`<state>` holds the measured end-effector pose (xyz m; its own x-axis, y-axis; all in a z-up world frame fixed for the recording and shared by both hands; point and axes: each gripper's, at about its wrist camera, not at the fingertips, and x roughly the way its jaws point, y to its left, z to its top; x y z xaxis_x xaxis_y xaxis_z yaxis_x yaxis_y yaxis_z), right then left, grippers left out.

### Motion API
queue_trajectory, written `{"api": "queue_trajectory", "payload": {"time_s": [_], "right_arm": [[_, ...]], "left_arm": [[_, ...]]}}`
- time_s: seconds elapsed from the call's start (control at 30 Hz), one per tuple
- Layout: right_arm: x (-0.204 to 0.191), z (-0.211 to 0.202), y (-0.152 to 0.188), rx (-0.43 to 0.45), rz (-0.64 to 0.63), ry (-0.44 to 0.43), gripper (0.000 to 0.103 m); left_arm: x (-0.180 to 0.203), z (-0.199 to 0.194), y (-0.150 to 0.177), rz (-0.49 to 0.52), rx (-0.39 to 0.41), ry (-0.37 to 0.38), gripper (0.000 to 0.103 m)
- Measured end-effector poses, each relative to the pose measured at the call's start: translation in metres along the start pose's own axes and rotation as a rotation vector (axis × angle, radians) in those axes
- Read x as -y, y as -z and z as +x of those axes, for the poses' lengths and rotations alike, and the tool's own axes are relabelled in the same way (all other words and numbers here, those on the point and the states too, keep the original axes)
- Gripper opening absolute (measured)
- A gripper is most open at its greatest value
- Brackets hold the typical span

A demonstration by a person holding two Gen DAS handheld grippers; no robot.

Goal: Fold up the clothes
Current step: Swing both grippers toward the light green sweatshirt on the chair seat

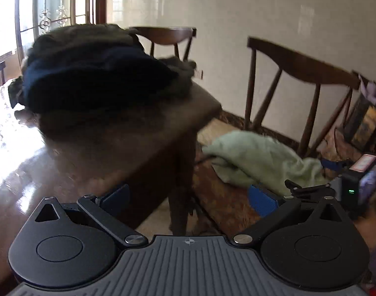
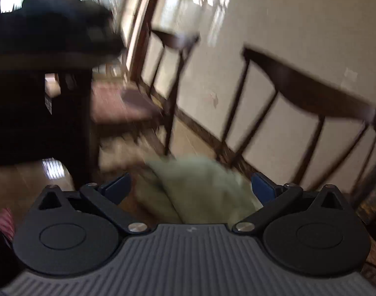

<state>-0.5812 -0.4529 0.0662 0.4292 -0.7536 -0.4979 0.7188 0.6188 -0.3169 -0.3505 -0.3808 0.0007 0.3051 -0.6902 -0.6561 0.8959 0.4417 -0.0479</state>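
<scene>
A pale green garment (image 1: 259, 162) lies crumpled on a chair seat (image 1: 225, 202) to the right of the table. A stack of dark folded clothes (image 1: 94, 74), olive on top of navy, sits near the table corner (image 1: 163, 128). My left gripper (image 1: 188, 197) is open above the table edge, nothing between its blue fingers (image 1: 262, 199). In the blurred right wrist view, my right gripper (image 2: 190, 190) is open just above the green garment (image 2: 202, 185), not touching it. The dark stack (image 2: 52, 27) shows at upper left.
Two dark wooden chairs (image 1: 296, 74) stand along the white wall. A glossy wooden table (image 1: 27, 172) fills the left. A camera unit with a green light (image 1: 353, 190) and a framed picture (image 1: 365, 123) sit at the right. A table leg (image 2: 72, 123) stands left of the garment.
</scene>
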Motion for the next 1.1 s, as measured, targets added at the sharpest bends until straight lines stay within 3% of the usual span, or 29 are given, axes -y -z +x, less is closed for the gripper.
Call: {"api": "queue_trajectory", "payload": {"time_s": [0.13,0.23,0.33,0.5,0.73,0.9,0.97,1.1], "right_arm": [[0.018,0.051,0.072,-0.173,0.006,0.038,0.103],[0.039,0.066,0.115,-0.223,0.096,0.056,0.103],[0.056,0.074,0.143,-0.216,0.111,0.092,0.103],[0.061,0.091,0.160,-0.145,-0.017,0.135,0.103],[0.071,0.142,0.155,-0.166,0.017,0.134,0.103],[0.069,0.178,0.153,-0.126,-0.066,0.114,0.103],[0.074,0.190,0.150,-0.124,-0.048,0.112,0.103],[0.096,0.213,0.134,-0.236,0.107,0.060,0.102]], "left_arm": [[0.010,0.016,0.011,0.009,-0.067,-0.020,0.103],[0.023,0.024,0.017,0.015,-0.099,-0.031,0.103],[0.038,0.029,0.020,0.047,-0.117,-0.027,0.103],[0.065,0.047,0.027,0.128,-0.170,0.003,0.103],[0.083,0.070,0.038,0.174,-0.247,0.016,0.103],[0.081,0.072,0.043,0.178,-0.270,0.012,0.103],[0.078,0.072,0.045,0.167,-0.274,0.010,0.103],[0.072,0.071,0.048,0.150,-0.277,0.001,0.103]]}}
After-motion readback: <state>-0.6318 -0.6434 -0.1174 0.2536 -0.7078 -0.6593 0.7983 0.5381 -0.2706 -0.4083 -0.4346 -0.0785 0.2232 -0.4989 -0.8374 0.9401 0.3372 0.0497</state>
